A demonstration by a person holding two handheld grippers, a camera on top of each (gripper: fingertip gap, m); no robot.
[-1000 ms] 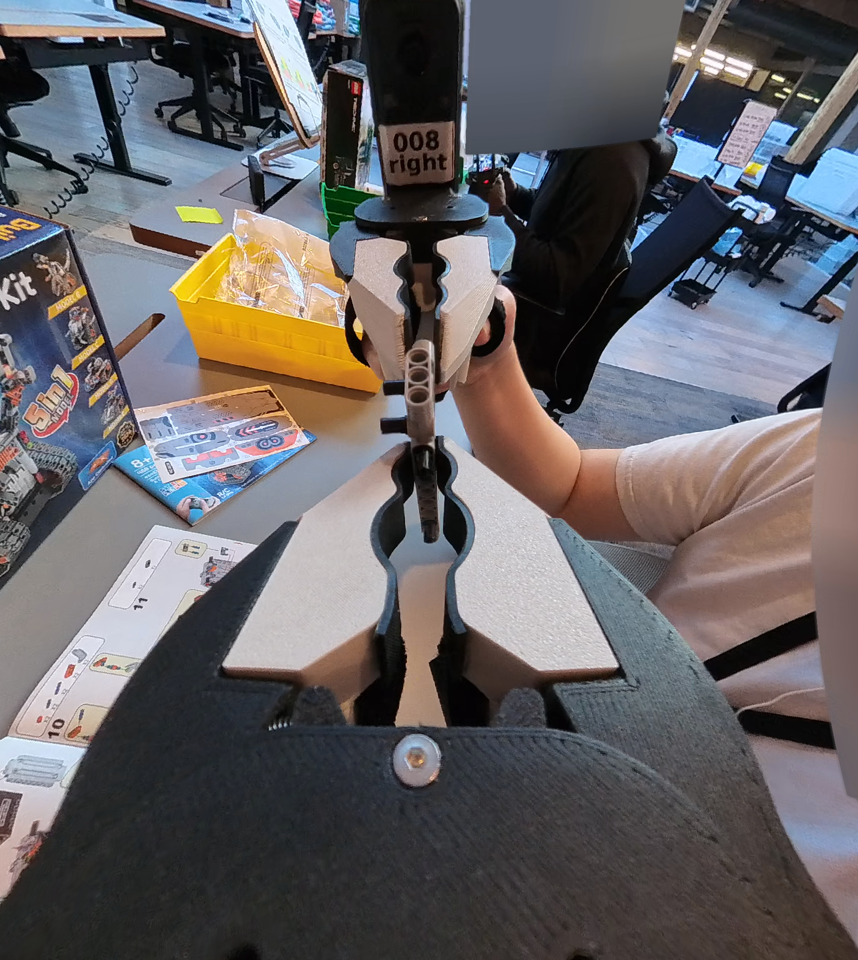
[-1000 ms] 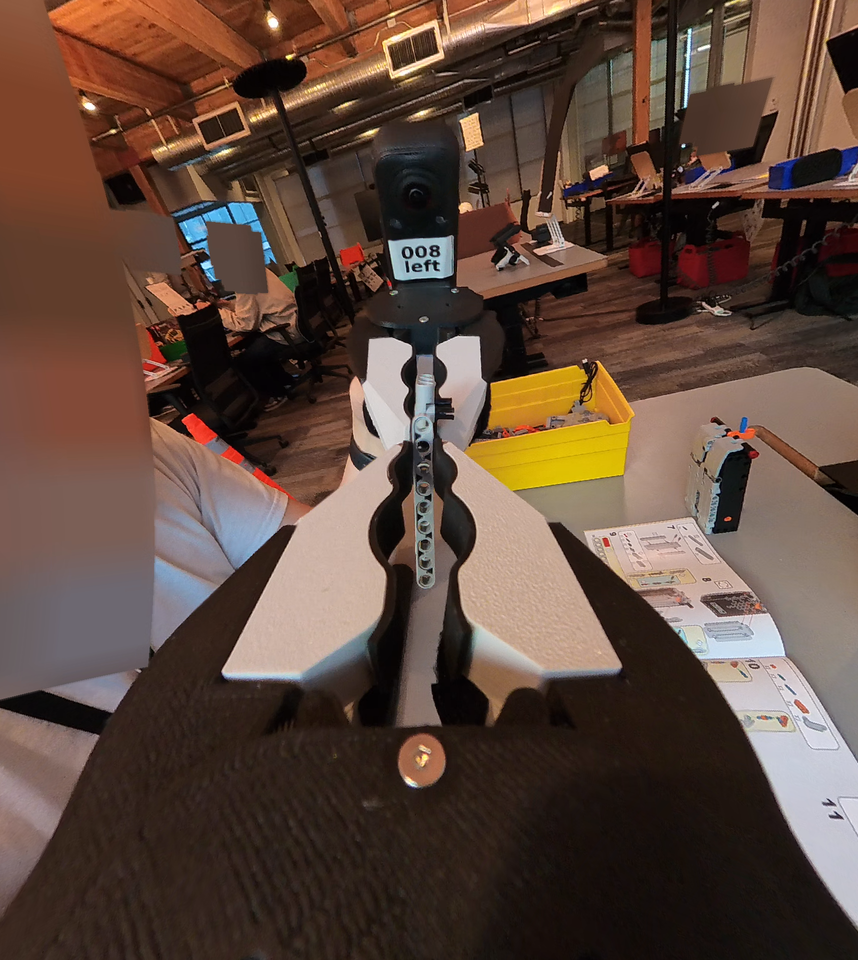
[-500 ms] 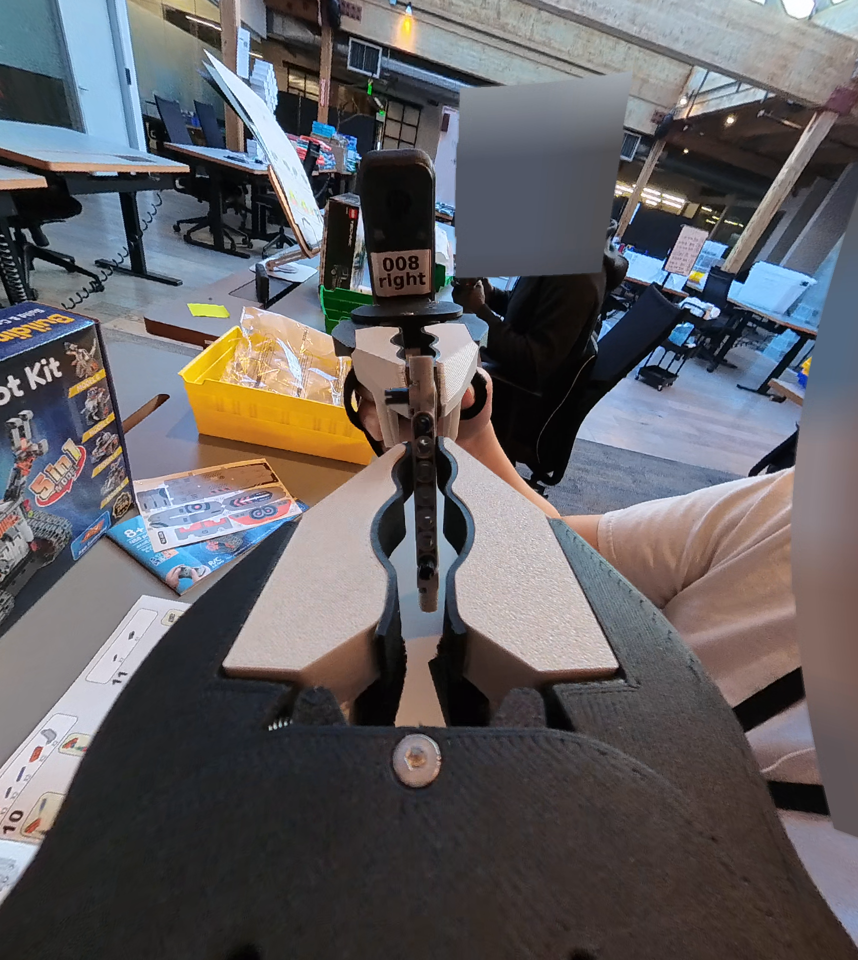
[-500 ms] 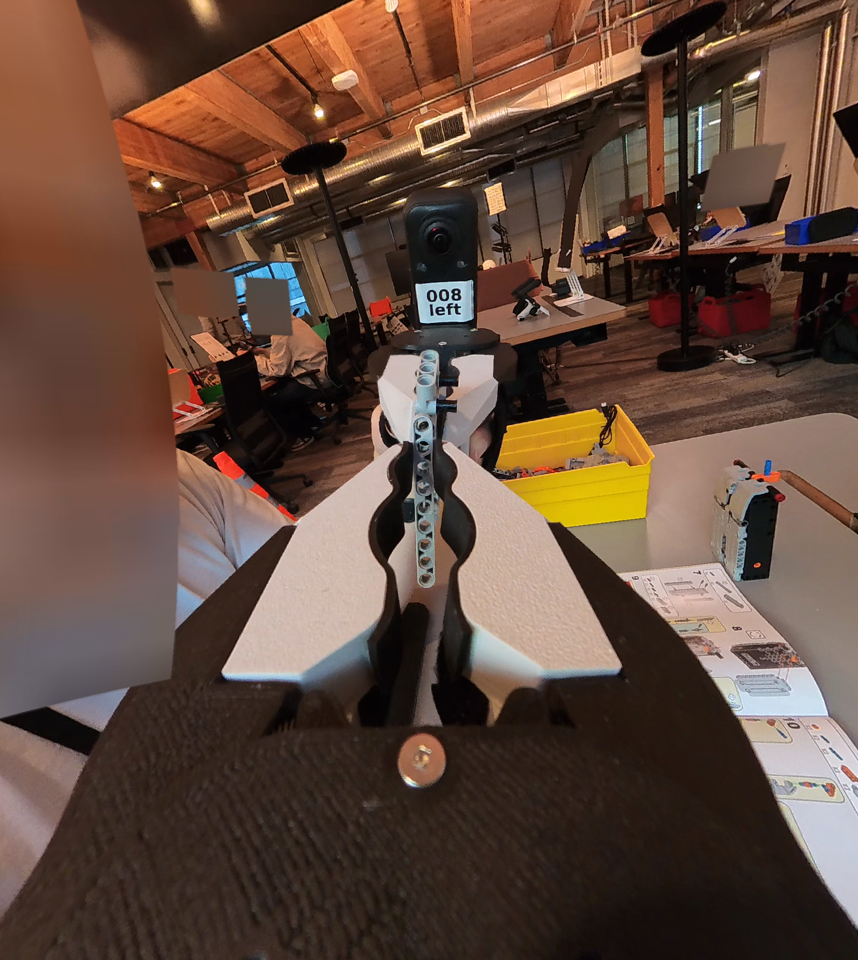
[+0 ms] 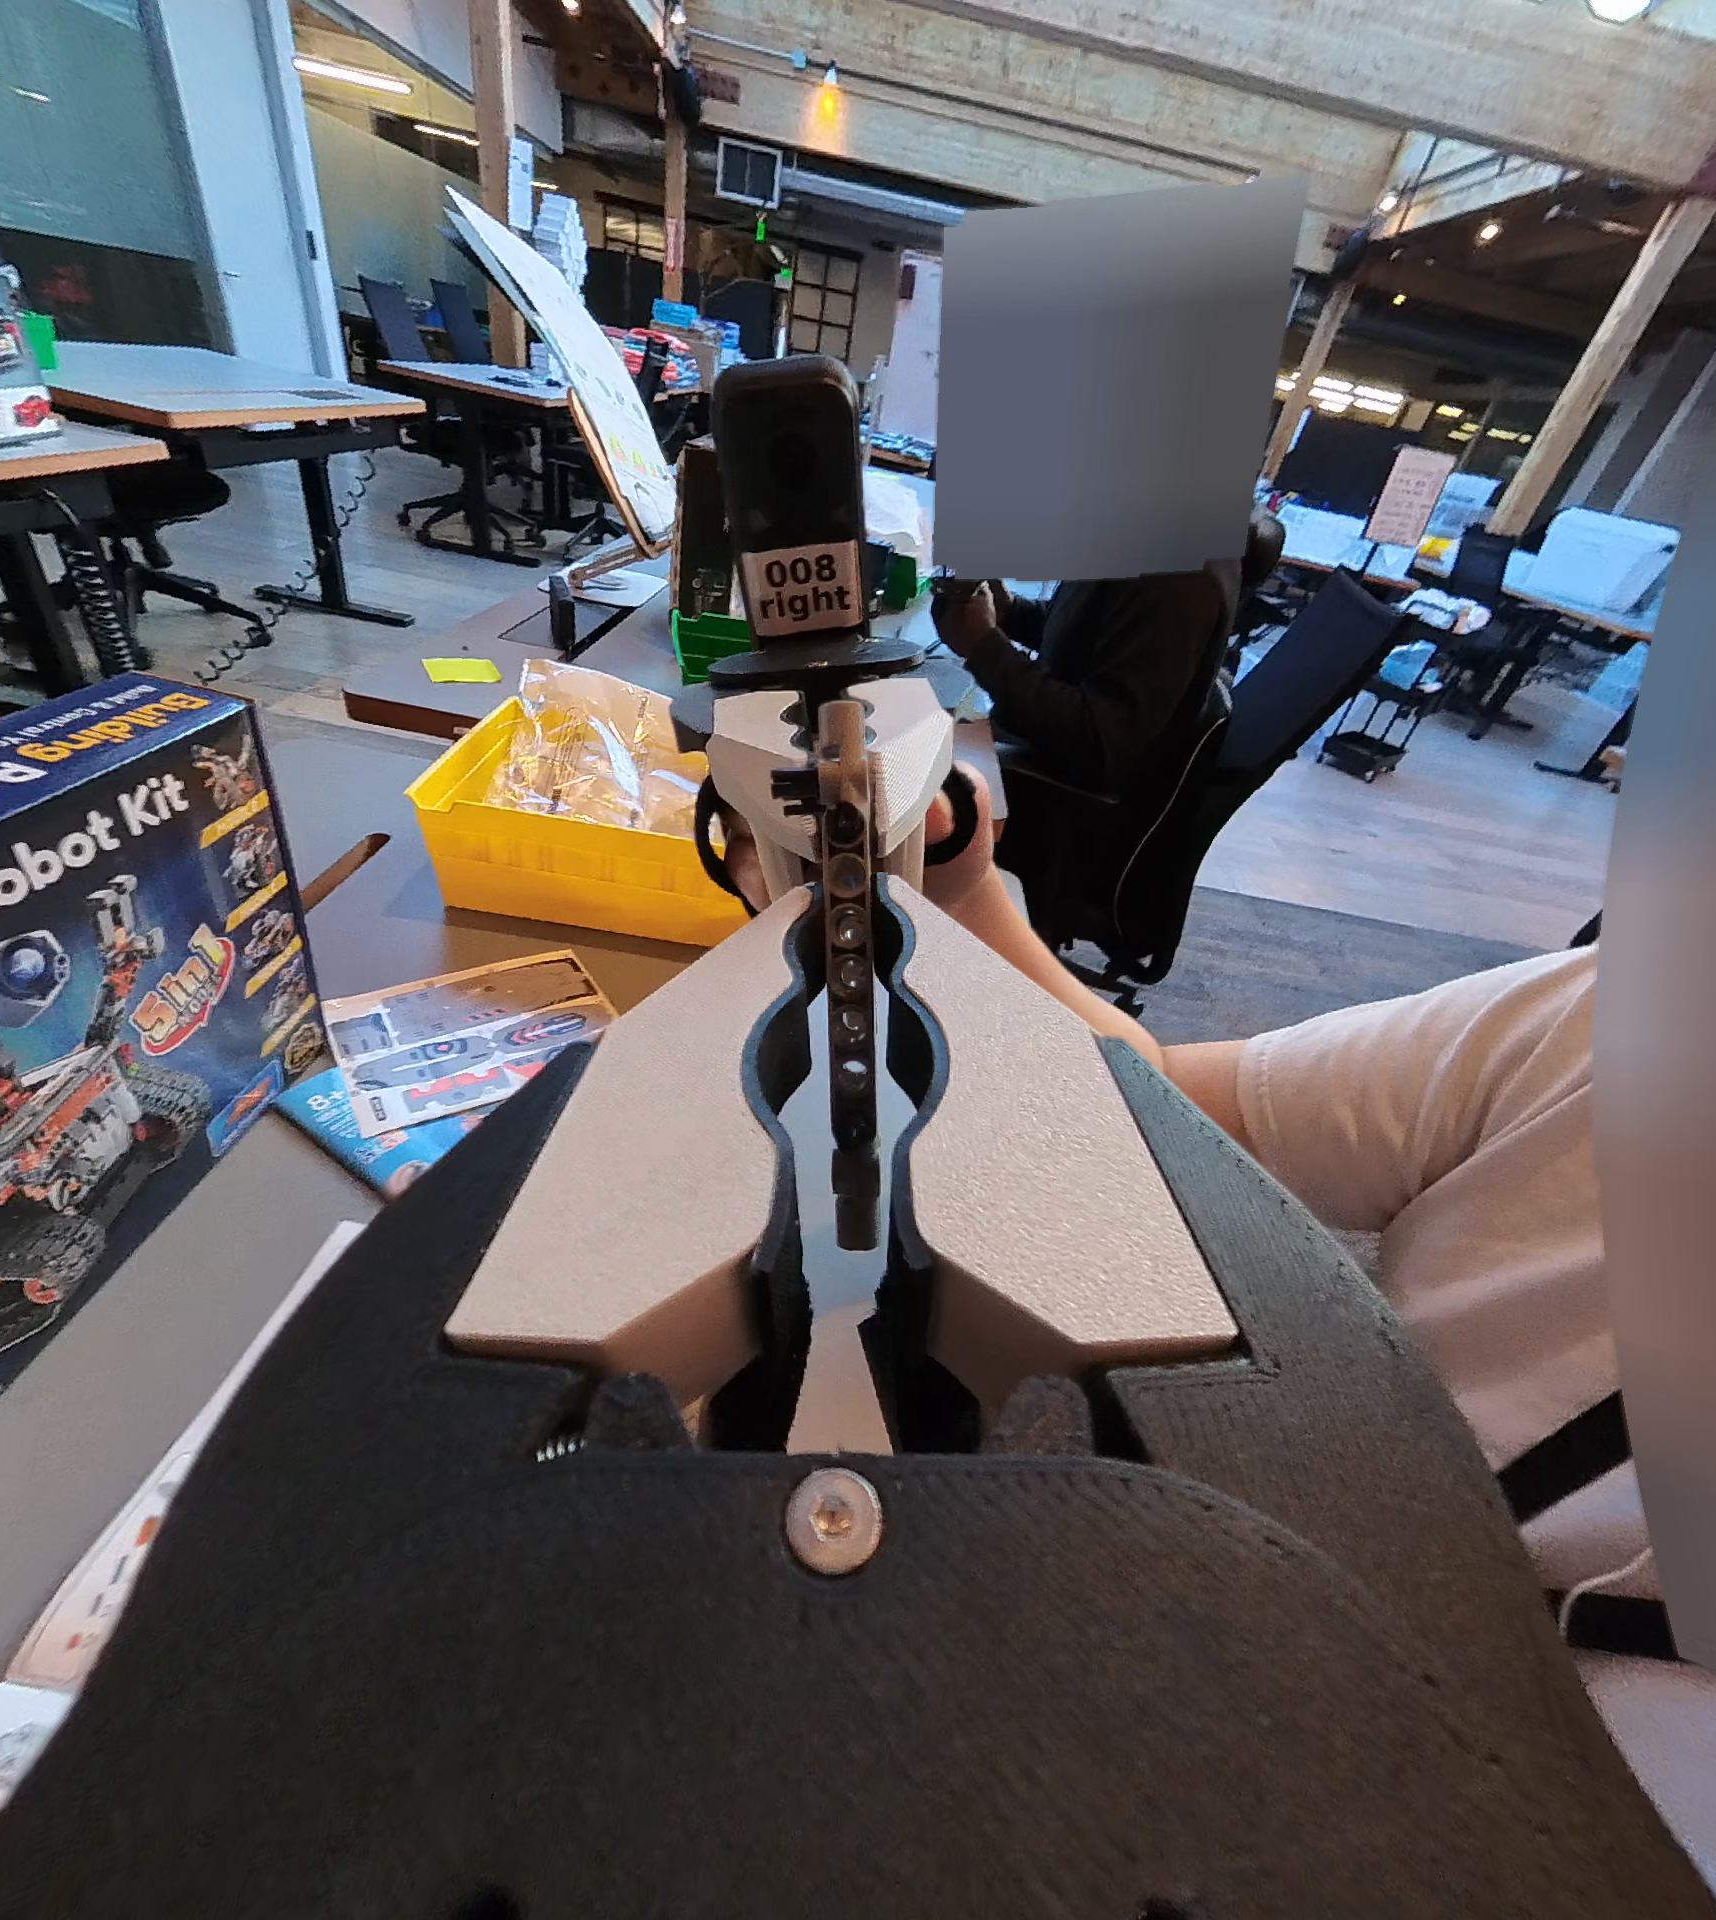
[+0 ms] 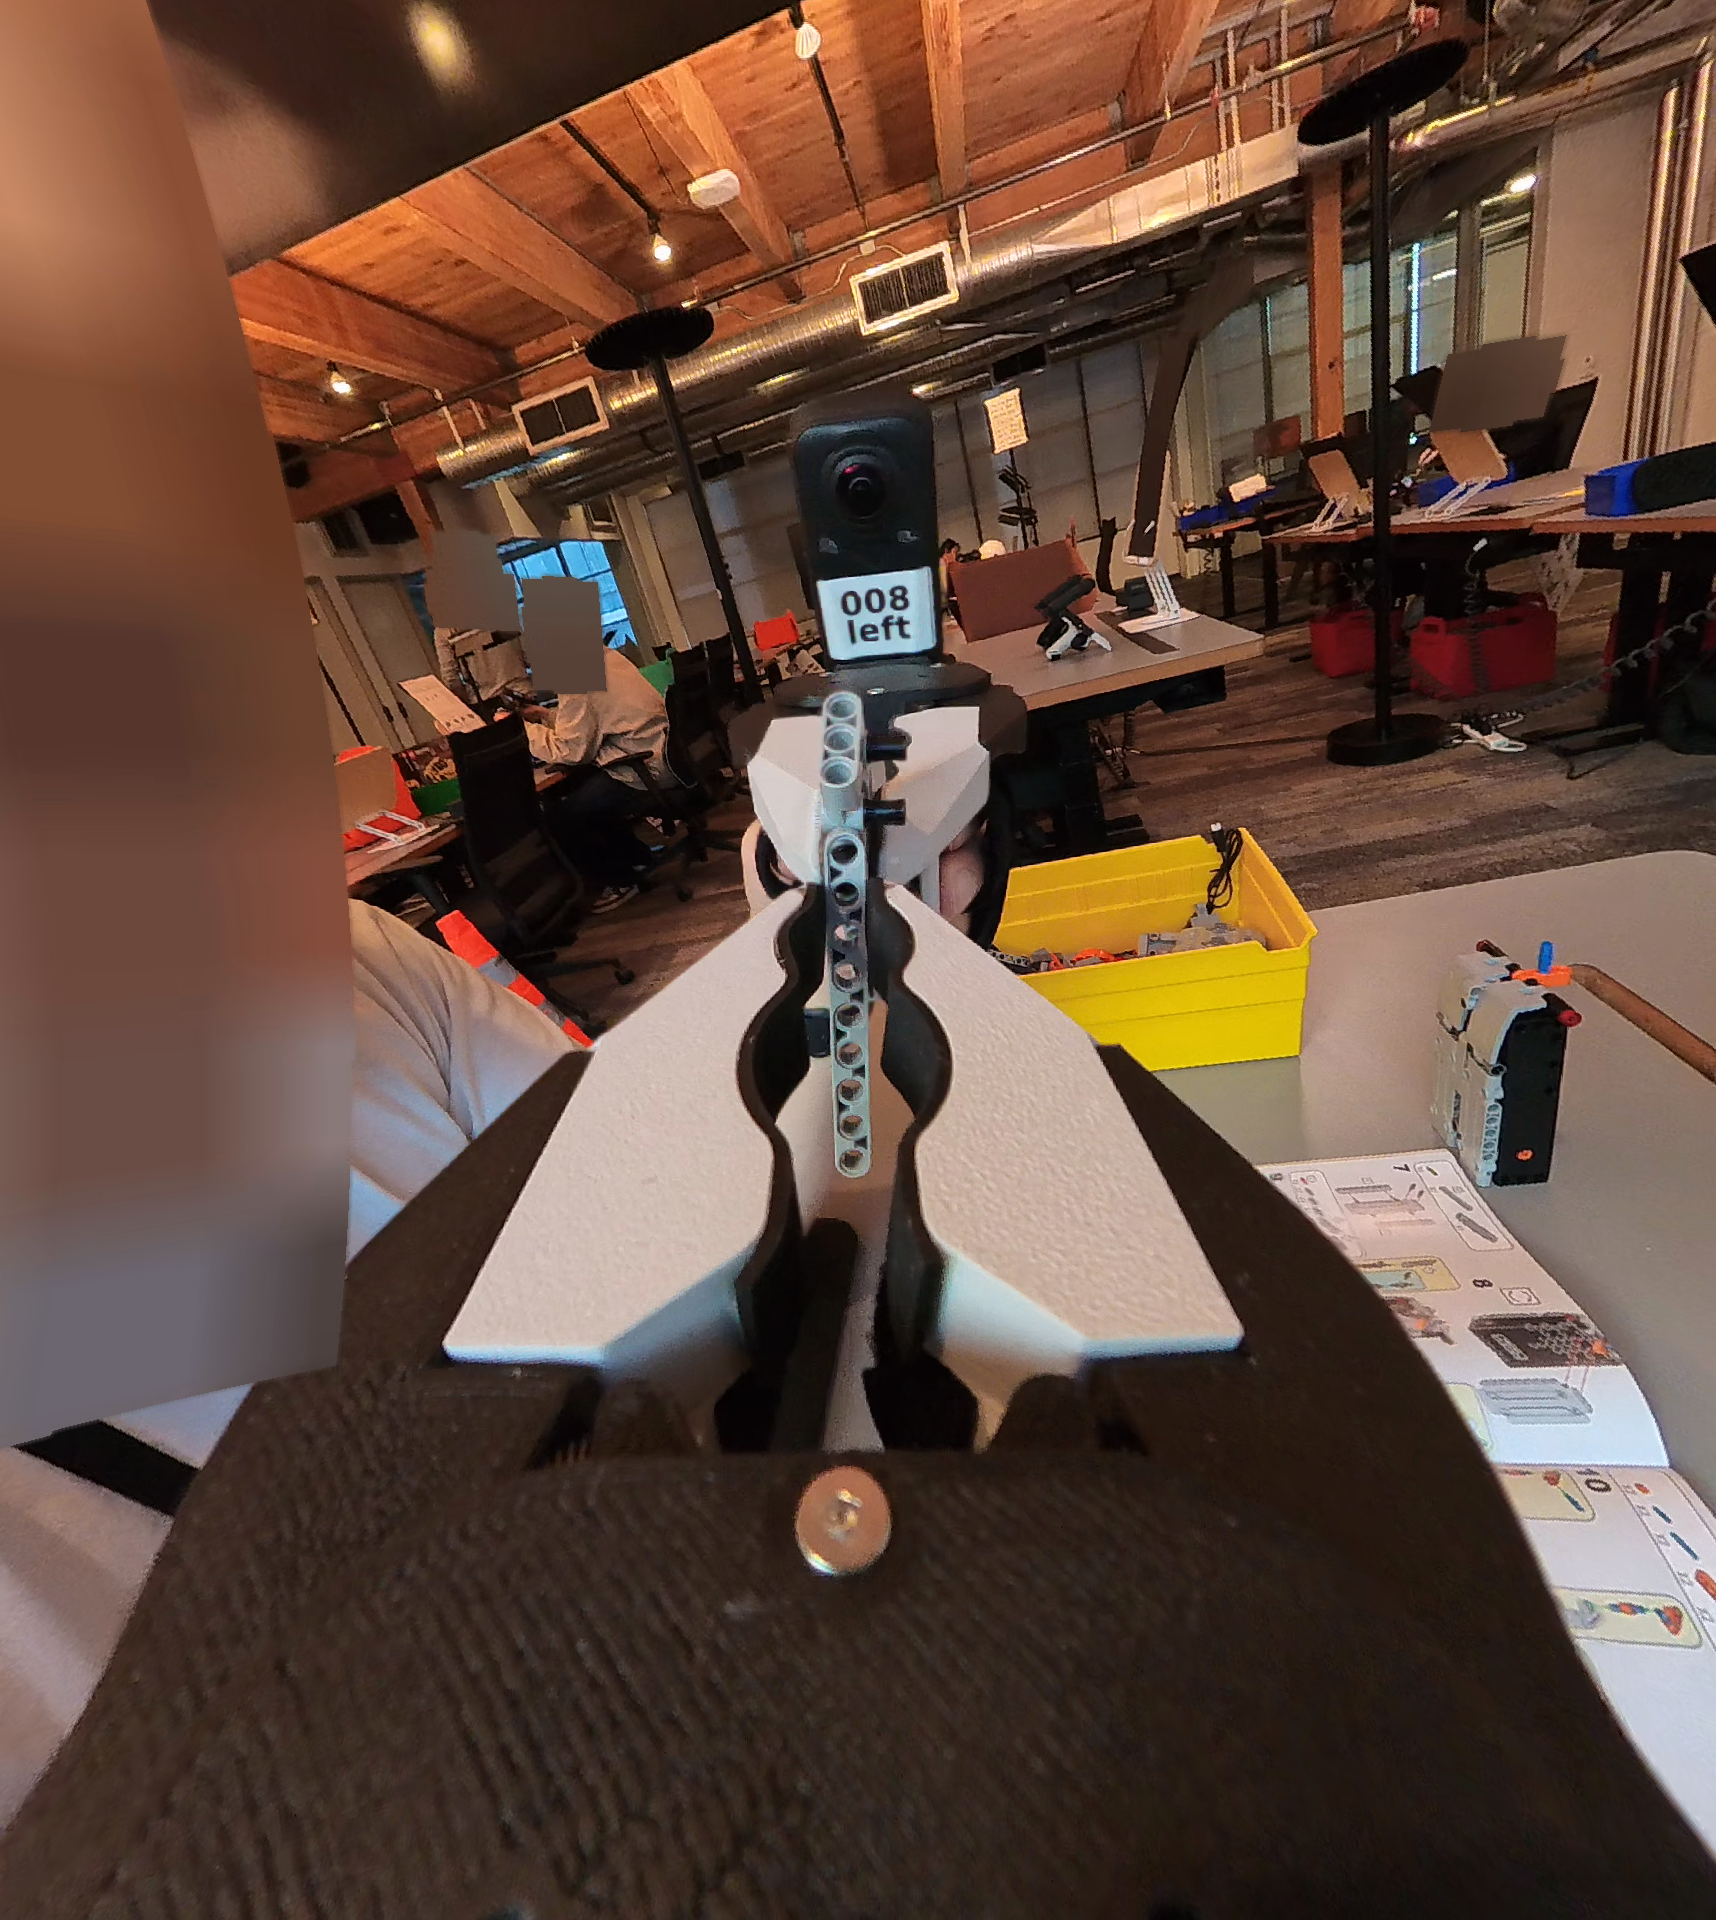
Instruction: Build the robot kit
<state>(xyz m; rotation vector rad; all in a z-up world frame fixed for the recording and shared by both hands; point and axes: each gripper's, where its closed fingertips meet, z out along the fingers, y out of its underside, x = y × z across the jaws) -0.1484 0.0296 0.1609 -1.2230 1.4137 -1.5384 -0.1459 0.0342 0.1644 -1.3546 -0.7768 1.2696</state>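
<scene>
My two grippers face each other tip to tip above the table's near edge. In the left wrist view my left gripper (image 5: 849, 904) is shut on a grey perforated beam (image 5: 852, 997) that lies along its jaws. The right gripper (image 5: 838, 774) is just beyond, with a lighter beam end (image 5: 841, 748) and black pins (image 5: 789, 781) at its tips. In the right wrist view my right gripper (image 6: 849, 904) is shut on a grey perforated beam (image 6: 849, 1039). The left gripper (image 6: 864, 779) is opposite, with a light beam end (image 6: 841, 753). The beams overlap between the tips.
A yellow bin (image 5: 563, 862) of bagged parts, a robot kit box (image 5: 75, 987) and a booklet (image 5: 459, 1039) are on the left. Another yellow bin (image 6: 1166, 997), a grey-and-black block (image 6: 1503, 1081) and an open instruction sheet (image 6: 1560, 1403) are on the right. A person's arm (image 5: 1041, 966) is close. My two grippers' fingertips are within a few centimetres of each other.
Both grippers have tilted upward, so more of the room and less of the table shows. The beam now reaches farther back between my left fingers. Both stay shut.
</scene>
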